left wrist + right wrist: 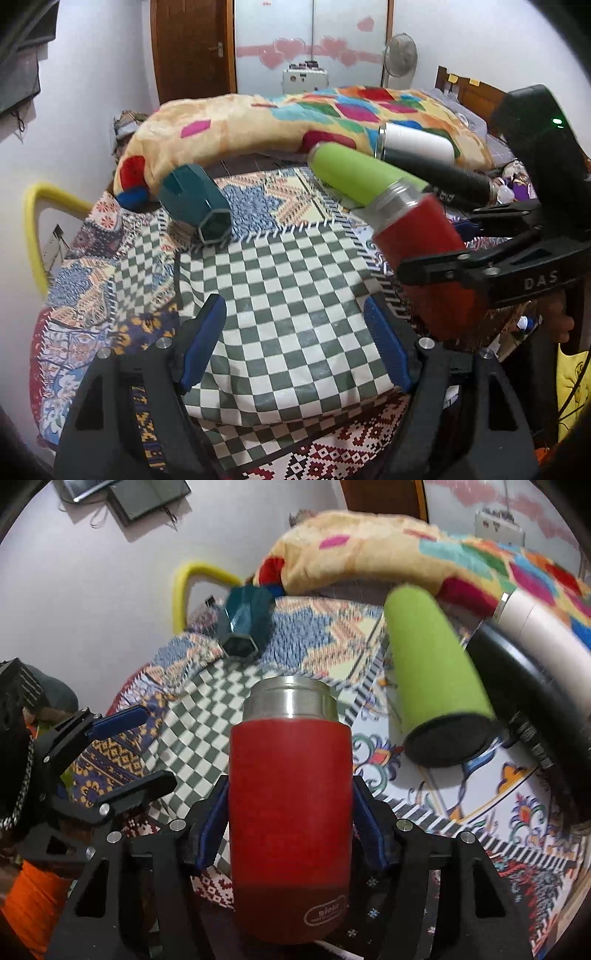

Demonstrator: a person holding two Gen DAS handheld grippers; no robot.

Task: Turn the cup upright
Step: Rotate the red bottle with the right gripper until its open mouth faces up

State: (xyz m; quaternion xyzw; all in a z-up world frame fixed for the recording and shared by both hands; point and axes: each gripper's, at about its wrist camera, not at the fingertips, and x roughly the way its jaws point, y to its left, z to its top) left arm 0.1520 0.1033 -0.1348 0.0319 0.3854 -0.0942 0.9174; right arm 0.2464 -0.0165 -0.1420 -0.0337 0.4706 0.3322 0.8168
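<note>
A bedroom is seen, with a bed covered in patterned cloths and a checked patch in the middle. At the far left a yellow tube is seen by the wall. Next, a blue-green cup is lying on its side on the bed. The left gripper is held low over the checked patch; its blue fingers are wide apart and nothing is held. Behind, a long soft pillow is laid across. Further right, a green bottle, a black bottle and a white bottle are lying down together.

The red cup is held by the right gripper, whose fingers are closed on its two sides, at the right side of the bed. It looks lifted off the bed. It is red with a shiny steel neck, and small writing is seen near its base.

To do this step well, the cup should be turned slowly until the steel neck is on top, then set flat on the bed before the fingers are opened. The bed is soft, so the cup may tip.
</note>
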